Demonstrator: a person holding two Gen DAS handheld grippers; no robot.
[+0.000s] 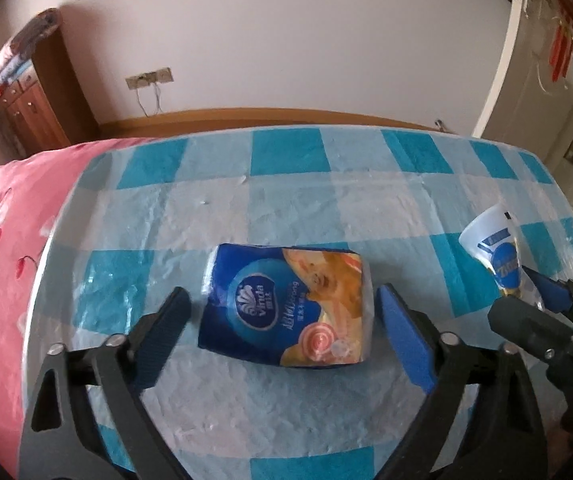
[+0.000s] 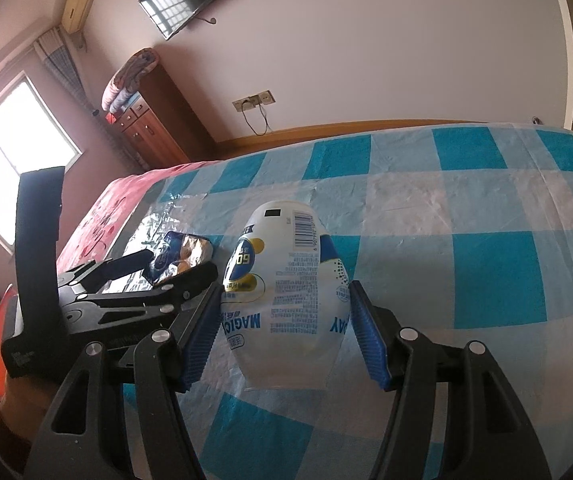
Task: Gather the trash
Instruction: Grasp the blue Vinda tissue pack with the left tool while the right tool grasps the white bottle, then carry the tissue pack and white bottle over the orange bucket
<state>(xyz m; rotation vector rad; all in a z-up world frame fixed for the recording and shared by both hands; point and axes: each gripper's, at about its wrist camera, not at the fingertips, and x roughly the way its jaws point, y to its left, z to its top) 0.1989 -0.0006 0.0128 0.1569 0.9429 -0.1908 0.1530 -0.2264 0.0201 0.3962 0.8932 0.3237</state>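
The left tongs [image 1: 282, 324] stand spread wide over the checked plastic sheet [image 1: 246, 208] on the bed, with the blue tissue pack [image 1: 286, 306] lying flat between their blue pads, neither of which touches it. To the right of them, the right tongs [image 2: 286, 336] flank the lower part of a crumpled white plastic wrapper [image 2: 286, 292] that stands up off the sheet, the left pad close against its edge and the right pad just beside it, so whether they are clenched on it cannot be told.
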